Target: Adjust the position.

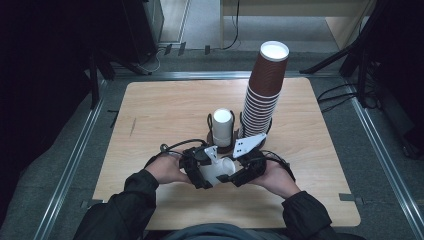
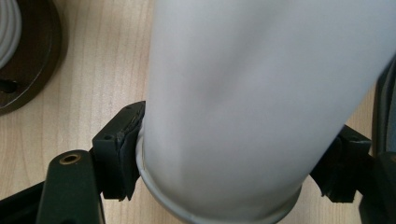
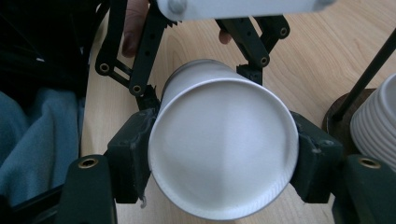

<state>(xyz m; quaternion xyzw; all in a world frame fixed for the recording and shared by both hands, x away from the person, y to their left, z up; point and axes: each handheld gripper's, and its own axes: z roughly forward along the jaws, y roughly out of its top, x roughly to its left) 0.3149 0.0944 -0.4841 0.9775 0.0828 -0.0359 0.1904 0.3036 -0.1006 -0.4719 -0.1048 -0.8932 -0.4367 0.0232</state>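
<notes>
A white paper cup (image 1: 216,172) (image 2: 243,102) (image 3: 224,149) lies sideways above the front of the wooden table (image 1: 160,110), held between both grippers. My left gripper (image 1: 199,172) (image 2: 229,161) is shut on its narrow base end, pads pressed on both sides. My right gripper (image 1: 246,171) (image 3: 224,161) has its pads against the wide mouth end, which faces its camera. In the right gripper view the left gripper's black linkages rise behind the cup. A person's hands hold both tools, close together.
Behind the grippers stands a short stack of white cups (image 1: 222,127) (image 3: 376,126) on a dark round stand (image 2: 28,60). Beside it, to the right, a tall leaning stack of brown cups (image 1: 265,85) rises in a wire holder. Bare tabletop lies to the left and right.
</notes>
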